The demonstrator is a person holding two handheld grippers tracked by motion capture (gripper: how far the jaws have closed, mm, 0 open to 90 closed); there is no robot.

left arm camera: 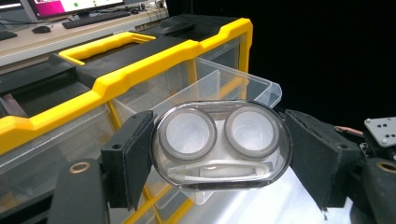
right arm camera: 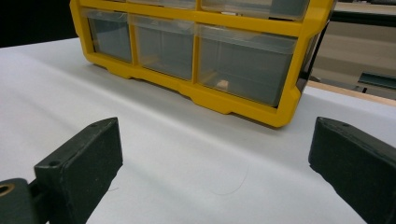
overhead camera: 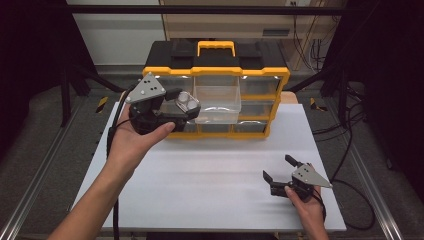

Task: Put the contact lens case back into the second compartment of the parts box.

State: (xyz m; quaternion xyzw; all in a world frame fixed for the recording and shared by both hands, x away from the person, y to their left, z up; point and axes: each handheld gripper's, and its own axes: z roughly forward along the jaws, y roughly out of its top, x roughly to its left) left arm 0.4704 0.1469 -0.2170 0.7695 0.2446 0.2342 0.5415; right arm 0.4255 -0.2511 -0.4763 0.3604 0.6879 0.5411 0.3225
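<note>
Contact lens case (left arm camera: pixel 220 145) is sitting clamped between the left gripper (overhead camera: pixel 176 111) fingers, held in the air at centre-left of the high view, just beside the pulled-out drawer (overhead camera: pixel 217 104) of the organizer (overhead camera: pixel 216 75). In the left gripper view it's dead centre, with the drawer's open mouth right behind it.

Progress, my read: drawer is already standing open, case is already picked up and is hanging near the drawer's left corner. Not in yet. Remaining: carrying it over the rim, dropping it in, then likely pushing the drawer shut. Roughly halfway.

Right gripper (overhead camera: pixel 281 168) is idling at lower right of the high view, resting low over the tabletop (overhead camera: pixel 210 175), fingers (right arm camera: pixel 79 161) standing wide apart with nothing between them.

Materials:
- Case: clear glossy plastic shell, rounded oval outline, two round wells with grey rings side by side, a thin white bar-shaped piece lying below them. Slick surface, so the grip is relying on the pads.
- Fingers: matte black blocks, flat faces.
- Drawer: thin transparent plastic, boxy, with a lip at the front.
- Organizer: yellow frame, black top with a yellow handle, rows of clear drawers.
- Tabletop: plain white, smooth, matte.
</note>
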